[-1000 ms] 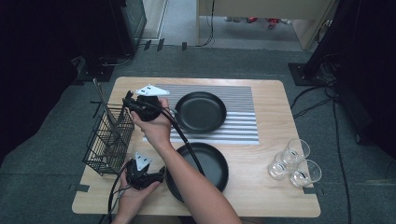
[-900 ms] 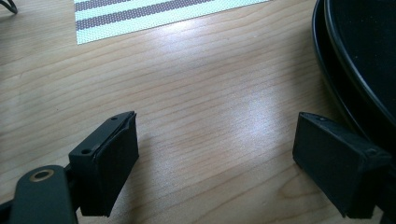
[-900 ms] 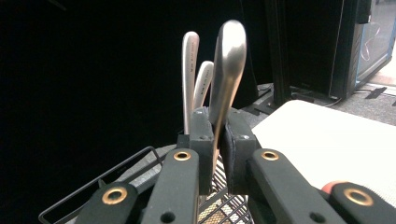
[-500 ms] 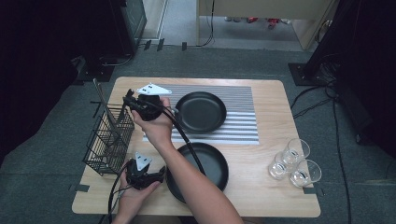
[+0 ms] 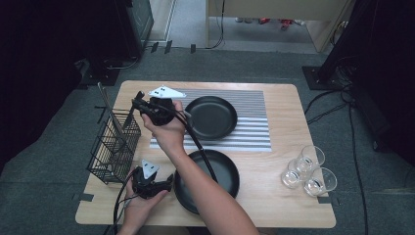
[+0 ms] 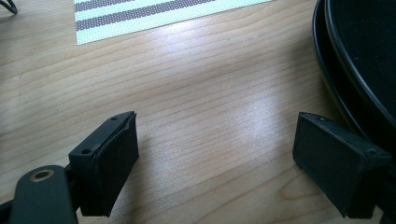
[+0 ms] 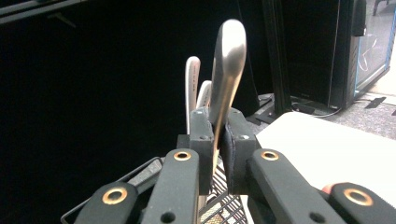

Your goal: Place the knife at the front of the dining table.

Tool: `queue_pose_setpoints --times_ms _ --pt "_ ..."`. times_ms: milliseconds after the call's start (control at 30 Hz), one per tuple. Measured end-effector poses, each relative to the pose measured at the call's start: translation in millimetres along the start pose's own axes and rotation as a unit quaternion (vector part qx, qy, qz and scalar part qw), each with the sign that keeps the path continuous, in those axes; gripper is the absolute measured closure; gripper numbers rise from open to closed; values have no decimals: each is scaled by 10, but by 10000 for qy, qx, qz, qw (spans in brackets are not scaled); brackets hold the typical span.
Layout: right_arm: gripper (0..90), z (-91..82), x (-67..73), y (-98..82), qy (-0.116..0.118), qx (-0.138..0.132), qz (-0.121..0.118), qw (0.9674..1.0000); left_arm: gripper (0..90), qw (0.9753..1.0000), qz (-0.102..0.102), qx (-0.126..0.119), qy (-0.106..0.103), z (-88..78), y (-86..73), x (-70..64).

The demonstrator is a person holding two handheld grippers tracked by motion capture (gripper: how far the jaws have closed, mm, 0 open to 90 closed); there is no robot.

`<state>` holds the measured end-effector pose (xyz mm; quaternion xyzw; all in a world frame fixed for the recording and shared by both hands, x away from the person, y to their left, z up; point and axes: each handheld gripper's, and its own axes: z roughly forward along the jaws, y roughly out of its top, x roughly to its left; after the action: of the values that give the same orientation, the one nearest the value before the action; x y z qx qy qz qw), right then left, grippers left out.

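Observation:
My right gripper reaches across to the table's left side, over a black wire basket. In the right gripper view, my right gripper is shut on the handle of a metal utensil that stands upright, its lower end hidden behind the jaws. Two more utensil handles rise just behind it. My left gripper rests low at the front left of the table. In the left gripper view, my left gripper is open over bare wood, and the rim of the near black plate lies beside its right jaw.
A second black plate sits on a striped mat at mid-table. Three drinking glasses stand at the front right. The near black plate lies partly under the right forearm. The wooden table ends close to the basket's left side.

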<state>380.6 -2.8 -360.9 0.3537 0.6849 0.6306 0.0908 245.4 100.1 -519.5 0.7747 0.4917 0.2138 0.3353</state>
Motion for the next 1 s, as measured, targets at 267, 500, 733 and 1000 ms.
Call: queue_pose_setpoints --times_ms 267,500,733,1000 --pt "850 -102 -29 46 56 -96 93 9999 145 10000 -6 -1 -1 1 1 -1" --pt "850 -190 -42 90 94 -161 154 9997 145 10000 -17 -8 5 3 2 -3" --pt "850 -281 -43 140 123 -264 203 9994 145 10000 -22 -10 6 4 2 -3" --pt "850 -360 -54 169 113 -316 209 9992 145 10000 -35 -17 14 5 3 -5"
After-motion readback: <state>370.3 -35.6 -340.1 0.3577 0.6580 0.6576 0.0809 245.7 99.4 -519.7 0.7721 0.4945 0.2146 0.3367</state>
